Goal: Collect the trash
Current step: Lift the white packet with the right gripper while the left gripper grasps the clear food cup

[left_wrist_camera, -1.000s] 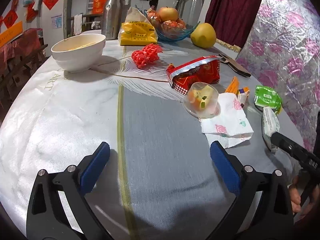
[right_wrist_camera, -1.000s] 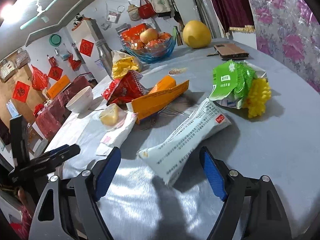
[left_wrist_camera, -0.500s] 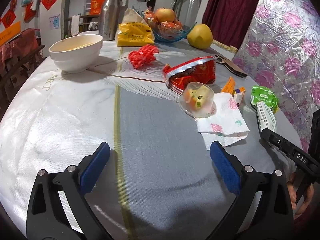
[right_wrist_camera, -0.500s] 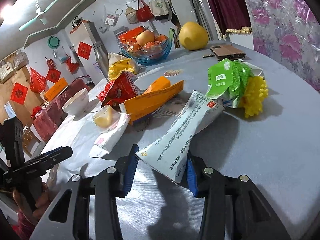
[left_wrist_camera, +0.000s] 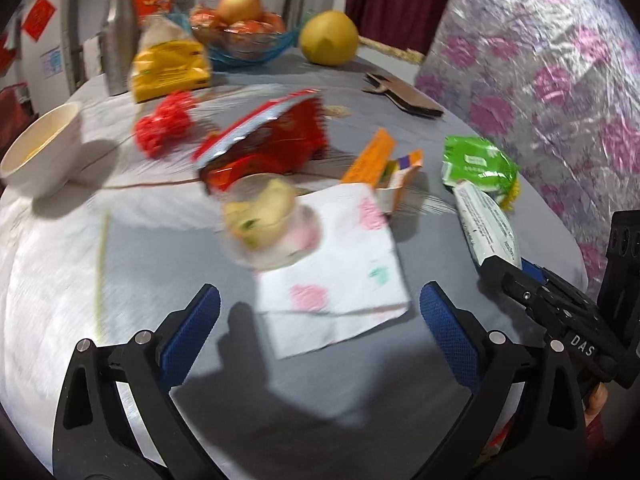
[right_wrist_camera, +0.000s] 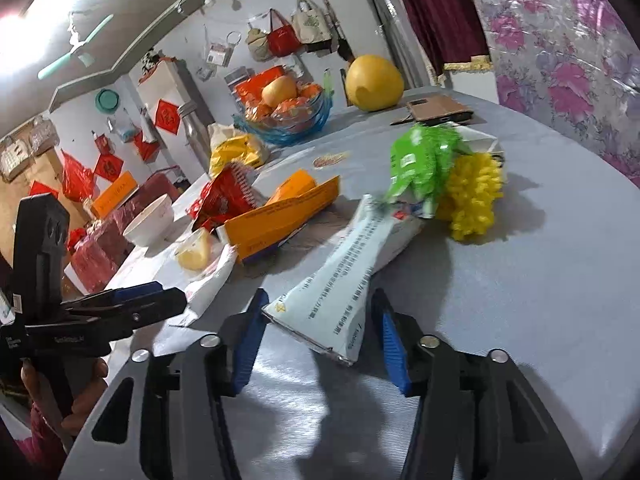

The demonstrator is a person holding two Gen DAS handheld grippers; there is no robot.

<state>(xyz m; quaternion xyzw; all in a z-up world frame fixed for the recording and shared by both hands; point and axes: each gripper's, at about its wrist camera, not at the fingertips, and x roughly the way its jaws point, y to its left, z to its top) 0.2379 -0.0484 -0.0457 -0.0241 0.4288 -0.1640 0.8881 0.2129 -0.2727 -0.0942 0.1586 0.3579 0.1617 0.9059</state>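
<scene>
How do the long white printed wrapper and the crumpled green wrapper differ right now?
The long white printed wrapper is stretched flat and long; the crumpled green wrapper is bunched up. The white one's near end sits between the right tool's fingers; the green one is held by neither tool. The white one lifts off the grey tablecloth at its near end; the green one rests against a yellow mesh ball. Both are plastic packaging.

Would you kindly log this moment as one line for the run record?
task: collect trash | right tongs: closed on white wrapper, near end lifted | left tongs: open, empty, near floral napkin | stage: first pickup
</scene>
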